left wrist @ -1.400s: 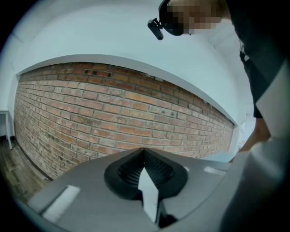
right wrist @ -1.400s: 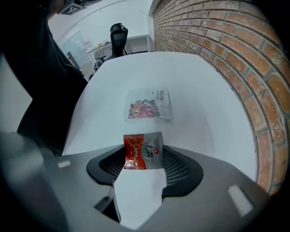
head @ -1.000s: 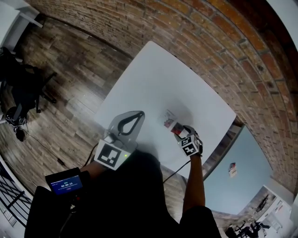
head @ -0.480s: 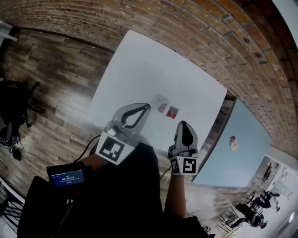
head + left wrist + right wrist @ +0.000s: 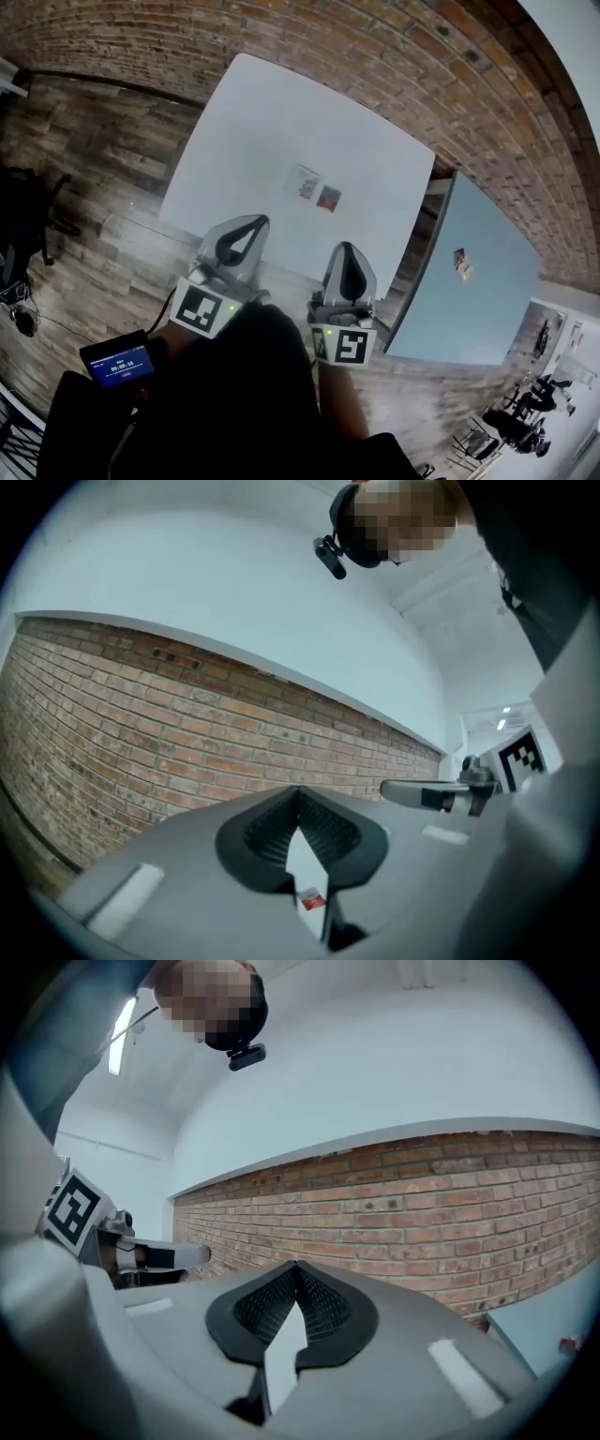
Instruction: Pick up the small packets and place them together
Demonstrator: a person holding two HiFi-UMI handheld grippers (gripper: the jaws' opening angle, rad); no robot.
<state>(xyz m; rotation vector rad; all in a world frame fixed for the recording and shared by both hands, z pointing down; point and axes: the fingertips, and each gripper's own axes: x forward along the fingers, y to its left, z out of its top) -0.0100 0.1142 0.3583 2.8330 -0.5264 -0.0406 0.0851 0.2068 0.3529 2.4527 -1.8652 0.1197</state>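
Two small packets lie side by side near the middle of the white table (image 5: 253, 122): a pale one (image 5: 305, 181) and a red one (image 5: 328, 198), close together. Both grippers hang back over the table's near edge, well short of the packets. My left gripper (image 5: 258, 221) is shut with nothing in it. My right gripper (image 5: 345, 247) is shut and empty too. In the left gripper view the jaw tips (image 5: 298, 794) meet, and the red packet (image 5: 312, 902) shows through the gap below them. In the right gripper view the tips (image 5: 296, 1267) also meet.
A brick wall (image 5: 394, 56) runs behind the table. A pale blue panel (image 5: 469, 281) with a small red item (image 5: 459, 262) stands at the right. Wooden floor (image 5: 84, 159) lies to the left. A small screen device (image 5: 117, 364) sits by the left arm.
The right gripper has drawn back from the red packet toward the person and its jaws have shut empty. The left gripper has also drawn back a little.
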